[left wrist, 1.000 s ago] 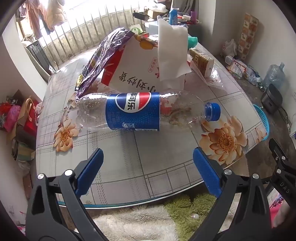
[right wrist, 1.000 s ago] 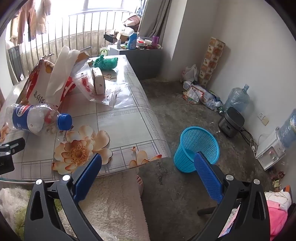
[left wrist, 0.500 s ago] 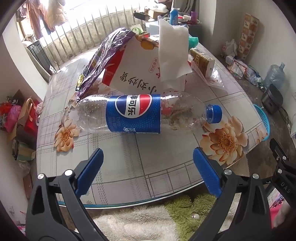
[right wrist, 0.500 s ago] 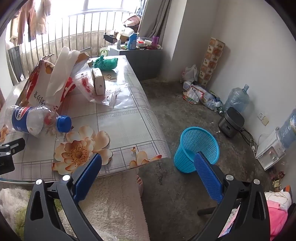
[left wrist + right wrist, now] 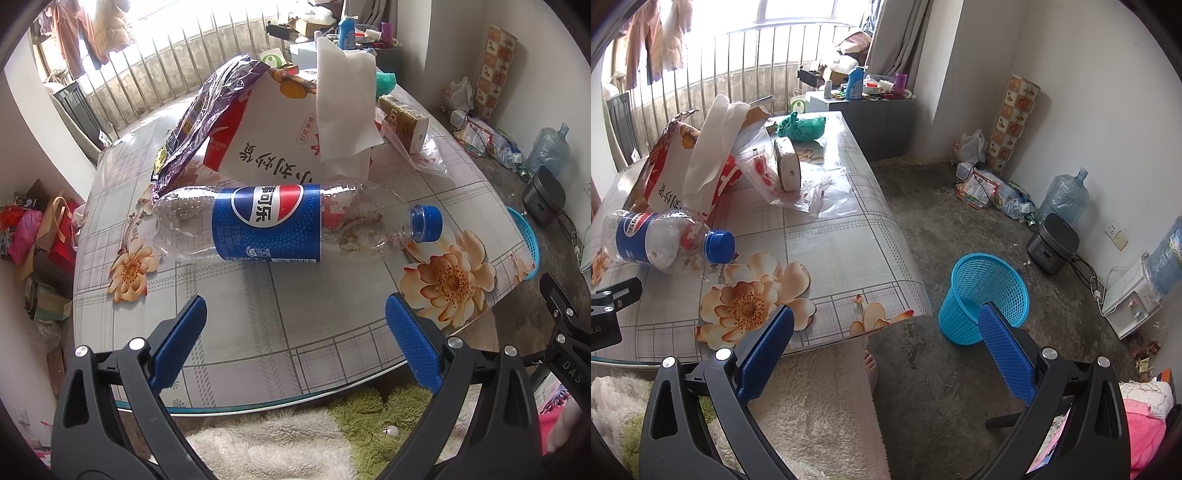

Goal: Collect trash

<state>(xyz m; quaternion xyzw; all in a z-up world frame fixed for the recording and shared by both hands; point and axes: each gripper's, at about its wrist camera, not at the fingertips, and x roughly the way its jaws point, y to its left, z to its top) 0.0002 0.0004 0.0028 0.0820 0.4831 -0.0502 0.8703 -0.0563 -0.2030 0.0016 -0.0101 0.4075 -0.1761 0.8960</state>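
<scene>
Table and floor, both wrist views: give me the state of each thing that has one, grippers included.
Pepsi bottle: lying on its side, blue cap on, looks empty.
Snack bag: torn open, propped up.
White tissue: draped over the bag.
Clear plastic bag: flat under the small carton.
Blue basket: upright on the floor, looks empty.
Left gripper: open, holding nothing.
Right gripper: open, holding nothing.

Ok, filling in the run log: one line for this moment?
left hand-held gripper: open, facing bottle lying on table | right hand-held gripper: open, empty | blue basket: on floor
</scene>
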